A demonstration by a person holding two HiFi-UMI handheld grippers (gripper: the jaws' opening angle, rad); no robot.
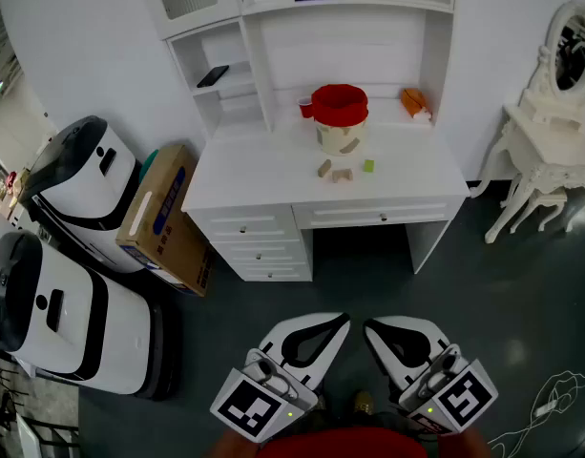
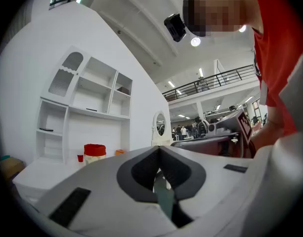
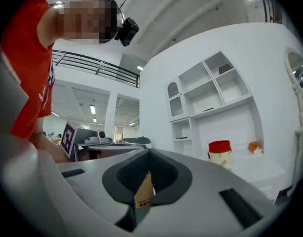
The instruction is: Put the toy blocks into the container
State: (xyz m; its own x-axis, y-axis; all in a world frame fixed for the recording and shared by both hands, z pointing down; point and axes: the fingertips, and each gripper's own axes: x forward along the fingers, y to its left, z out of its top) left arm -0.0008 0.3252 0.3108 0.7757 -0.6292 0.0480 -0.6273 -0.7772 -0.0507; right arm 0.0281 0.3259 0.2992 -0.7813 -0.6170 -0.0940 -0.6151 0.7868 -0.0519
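A cream container with a red top [image 1: 341,118] stands at the middle of the white desk [image 1: 263,175], far ahead of me. Three small toy blocks lie just in front of it: two wooden ones [image 1: 323,168] [image 1: 342,175] and a green one [image 1: 368,166]. Both grippers are held low near my body, well short of the desk, pointing level towards it. My left gripper [image 1: 341,322] is shut with nothing in it, and so is my right gripper [image 1: 371,329]. The container [image 2: 95,153] shows small past the left gripper [image 2: 158,150]. The container [image 3: 220,154] also appears beyond the right gripper [image 3: 149,152].
A red cup [image 1: 304,108] and an orange object [image 1: 414,102] sit at the back of the desk under the shelves. Two white machines [image 1: 82,175] [image 1: 58,318] and a cardboard box [image 1: 168,218] stand left. A white dressing table with a mirror [image 1: 550,141] stands right. Dark floor lies between.
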